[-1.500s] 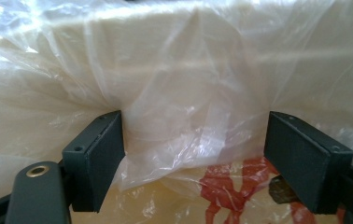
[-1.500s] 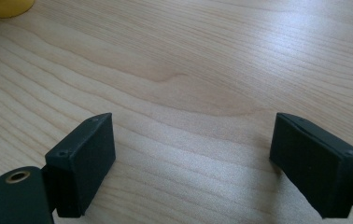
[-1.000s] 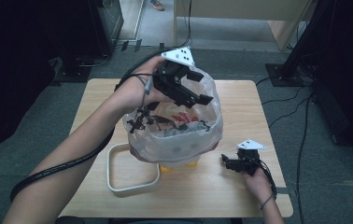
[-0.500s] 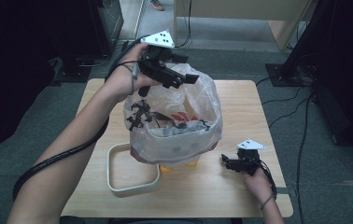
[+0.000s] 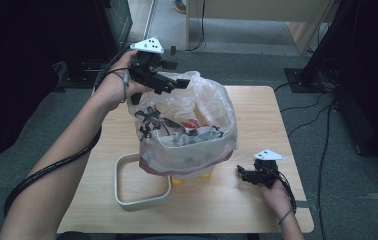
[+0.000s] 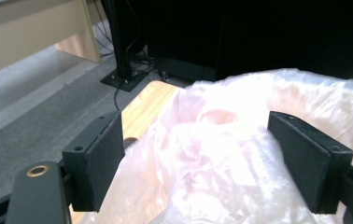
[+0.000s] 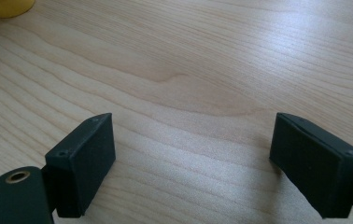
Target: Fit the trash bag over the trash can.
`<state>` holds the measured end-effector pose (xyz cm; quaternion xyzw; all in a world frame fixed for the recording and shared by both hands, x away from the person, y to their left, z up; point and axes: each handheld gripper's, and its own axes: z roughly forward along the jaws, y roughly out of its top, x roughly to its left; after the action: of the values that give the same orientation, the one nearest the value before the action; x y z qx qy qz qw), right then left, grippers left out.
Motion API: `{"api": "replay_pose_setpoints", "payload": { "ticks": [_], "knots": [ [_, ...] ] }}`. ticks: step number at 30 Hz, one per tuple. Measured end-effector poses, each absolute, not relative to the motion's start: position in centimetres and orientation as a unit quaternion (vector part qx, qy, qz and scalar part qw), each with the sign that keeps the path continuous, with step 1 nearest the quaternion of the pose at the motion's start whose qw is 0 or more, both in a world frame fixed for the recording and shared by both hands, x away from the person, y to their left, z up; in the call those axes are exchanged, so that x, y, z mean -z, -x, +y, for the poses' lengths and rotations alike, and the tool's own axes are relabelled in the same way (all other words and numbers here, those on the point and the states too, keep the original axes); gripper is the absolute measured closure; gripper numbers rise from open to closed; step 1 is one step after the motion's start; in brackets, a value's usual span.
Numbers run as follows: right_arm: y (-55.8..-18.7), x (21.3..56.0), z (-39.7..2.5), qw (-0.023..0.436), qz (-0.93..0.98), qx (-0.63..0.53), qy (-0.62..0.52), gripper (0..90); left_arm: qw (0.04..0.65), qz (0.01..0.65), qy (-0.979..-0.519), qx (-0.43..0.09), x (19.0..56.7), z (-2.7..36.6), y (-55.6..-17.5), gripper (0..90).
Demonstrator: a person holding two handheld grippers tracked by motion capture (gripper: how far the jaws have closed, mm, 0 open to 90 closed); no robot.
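1. Nearest on the wooden table [image 5: 257,210], at its right, the person's right hand [image 5: 276,192] holds the right gripper [image 5: 241,174] low over the bare wood; the high view shows the grey three-cornered plate on top of it.
2. In the right gripper view its fingers [image 7: 83,161] stand wide apart, released, with nothing but wood grain between them. A yellow object [image 7: 4,5] shows at the far left corner of that view.
3. At the near left of the table lies a cream, rounded-square frame [image 5: 143,201], open in the middle, just beside the near left edge of the bag.
4. In the middle of the table stands a clear plastic bag [image 5: 197,145] with its mouth open upward. Inside it lie dark tangled items and something red, too jumbled to name. Yellow pieces [image 5: 189,178] show under its near edge, touching the table.
5. At the far left of the bag, the left hand [image 5: 116,86] holds the left gripper [image 5: 181,82] raised above the bag's far rim, pointing right. A black cable trails from it along the forearm.
6. In the left gripper view its fingers [image 6: 97,158] are spread, released, with the bag's pale film [image 6: 221,154] bulging between them; I cannot tell whether either pad touches it.
7. Beyond the table lies grey floor [image 5: 257,62] with cables and black stands.
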<state>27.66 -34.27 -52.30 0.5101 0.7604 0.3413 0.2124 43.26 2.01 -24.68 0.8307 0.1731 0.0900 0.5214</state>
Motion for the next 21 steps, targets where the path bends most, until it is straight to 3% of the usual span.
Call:
{"api": "replay_pose_setpoints", "payload": {
  "ticks": [8,12,17,21],
  "knots": [
    [-27.7,52.3,-34.3,0.212,0.761,-0.341,-0.51,14.0,0.565,0.134,-0.806,-0.111,20.1,0.6,-41.3,20.3],
    [-27.7,52.3,-34.3,0.212,0.761,-0.341,-0.51,14.1,0.596,0.118,-0.79,-0.085,18.0,-1.3,-39.4,20.3],
    [-27.6,52.3,-34.3,0.212,0.761,-0.341,-0.51,14.1,0.562,0.089,-0.821,-0.04,20.9,-4.0,-37.5,20.3],
    [-27.6,52.3,-34.3,0.212,0.761,-0.342,-0.509,14.0,0.52,0.113,-0.846,-0.029,24.0,-4.6,-37.7,20.3]
  ]
}}
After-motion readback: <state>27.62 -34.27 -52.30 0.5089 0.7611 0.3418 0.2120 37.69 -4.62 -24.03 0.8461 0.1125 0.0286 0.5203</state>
